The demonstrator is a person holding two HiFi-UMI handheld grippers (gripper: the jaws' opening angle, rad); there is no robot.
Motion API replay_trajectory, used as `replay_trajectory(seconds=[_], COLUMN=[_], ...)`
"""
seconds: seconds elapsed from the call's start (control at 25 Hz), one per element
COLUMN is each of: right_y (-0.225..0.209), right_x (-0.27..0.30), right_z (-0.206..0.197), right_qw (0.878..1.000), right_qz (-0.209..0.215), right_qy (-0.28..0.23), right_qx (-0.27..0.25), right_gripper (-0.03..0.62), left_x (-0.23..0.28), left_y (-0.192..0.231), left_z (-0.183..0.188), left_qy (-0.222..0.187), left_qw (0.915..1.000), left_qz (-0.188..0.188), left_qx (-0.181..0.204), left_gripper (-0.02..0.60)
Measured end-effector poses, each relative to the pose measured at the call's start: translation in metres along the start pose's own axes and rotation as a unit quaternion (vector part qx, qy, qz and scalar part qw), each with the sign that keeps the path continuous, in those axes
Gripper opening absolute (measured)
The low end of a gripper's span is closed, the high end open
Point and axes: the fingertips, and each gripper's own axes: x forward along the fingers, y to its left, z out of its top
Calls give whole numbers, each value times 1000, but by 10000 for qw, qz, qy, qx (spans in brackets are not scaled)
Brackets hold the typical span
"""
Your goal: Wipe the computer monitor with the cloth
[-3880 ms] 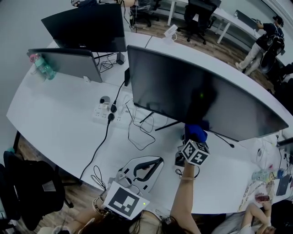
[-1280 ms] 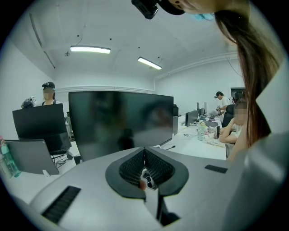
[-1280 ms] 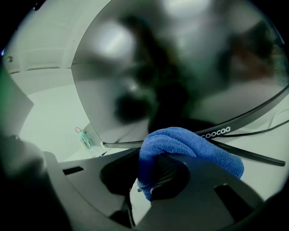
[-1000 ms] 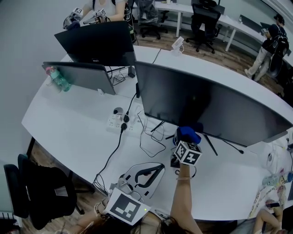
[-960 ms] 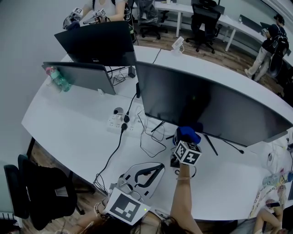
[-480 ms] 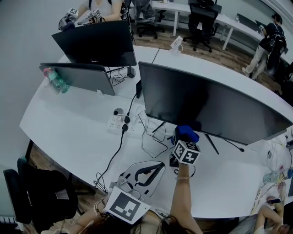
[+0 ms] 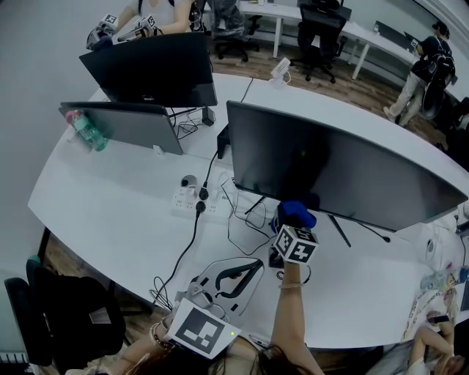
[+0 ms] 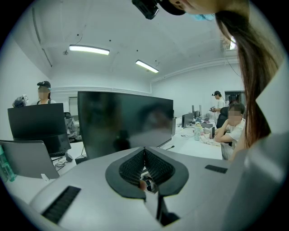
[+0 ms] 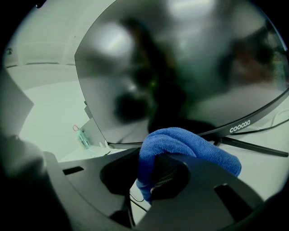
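A wide curved black monitor point(image 7: 337, 165) stands on the white desk point(image 7: 102, 212), its screen dark. My right gripper point(image 7: 292, 222) is shut on a folded blue cloth point(image 7: 294, 213), which sits against the monitor's lower edge near its stand. In the right gripper view the cloth point(image 9: 189, 145) bulges over the gripper point(image 9: 151, 180) just under the screen point(image 9: 180, 58) and its bottom bezel. My left gripper point(image 7: 223, 278) is held low near the desk's front edge, away from the monitor. In the left gripper view this gripper point(image 8: 144, 159) is shut with nothing in it, and the monitor point(image 8: 124, 122) stands ahead.
A power strip point(image 7: 189, 199) and loose cables point(image 7: 242, 223) lie left of the monitor stand. Behind stand another black monitor point(image 7: 150, 69) and a grey screen back point(image 7: 121, 124) with a bottle point(image 7: 83, 128). A black chair point(image 7: 66, 322) is at lower left. A person point(image 7: 157, 11) works at the far side.
The right gripper with the blue cloth has slid a little leftward along the monitor's lower edge. The left gripper has stayed where it was.
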Motion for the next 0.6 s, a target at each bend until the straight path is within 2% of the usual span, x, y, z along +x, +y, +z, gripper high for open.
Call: replay_trajectory(seconds=[0.6], right_y=[26], right_x=[15], right_z=[-4], right_qw=[9999], right_qz=[-74], right_qy=[-51], right_qx=[-55], right_gripper=[58], left_x=[-19], left_y=[28], left_z=[-9], left_qy=[-25], left_qw=[10000], left_qz=[-47], left_qx=[-18], left_gripper=[9])
